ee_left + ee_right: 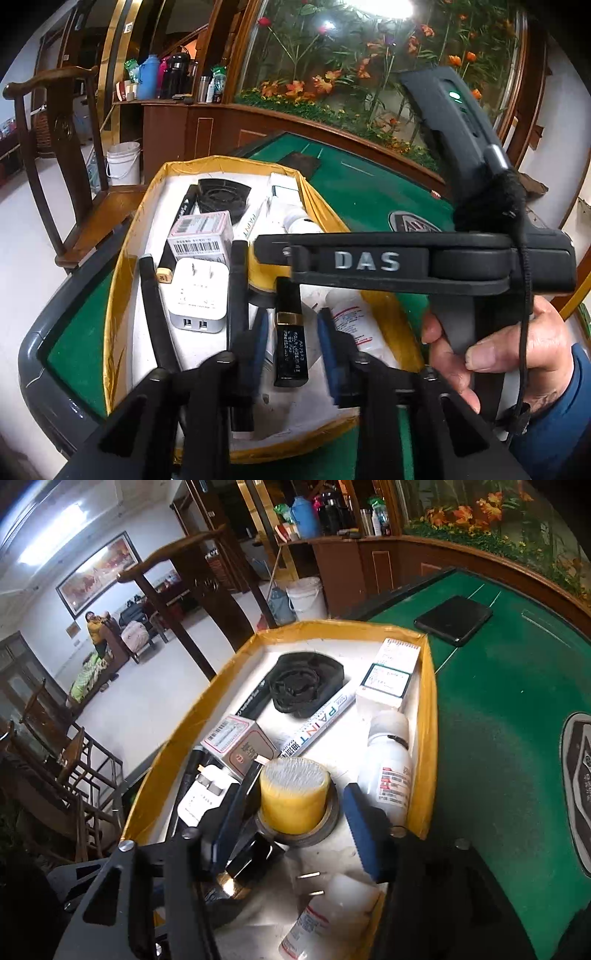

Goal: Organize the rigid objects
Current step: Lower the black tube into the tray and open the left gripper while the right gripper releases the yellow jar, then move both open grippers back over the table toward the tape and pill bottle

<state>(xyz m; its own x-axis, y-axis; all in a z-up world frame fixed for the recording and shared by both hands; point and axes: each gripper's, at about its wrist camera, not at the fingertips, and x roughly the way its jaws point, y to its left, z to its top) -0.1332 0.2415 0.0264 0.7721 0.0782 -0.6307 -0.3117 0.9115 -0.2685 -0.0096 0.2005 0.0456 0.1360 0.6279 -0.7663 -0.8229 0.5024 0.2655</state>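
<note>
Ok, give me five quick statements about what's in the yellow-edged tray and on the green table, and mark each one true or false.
1. The yellow tub of cotton swabs stands upright inside the roll of tape. True.
2. The black phone lies inside the tray. False: it lies on the green table, beyond the tray's far edge.
3. The white USB charger lies in the tray with its prongs facing up. True.
4. The paint marker stands upright. False: it lies flat on the tray floor.
5. The left gripper clamps the black and gold lipstick. False: the lipstick lies between the open pads, untouched.
</note>
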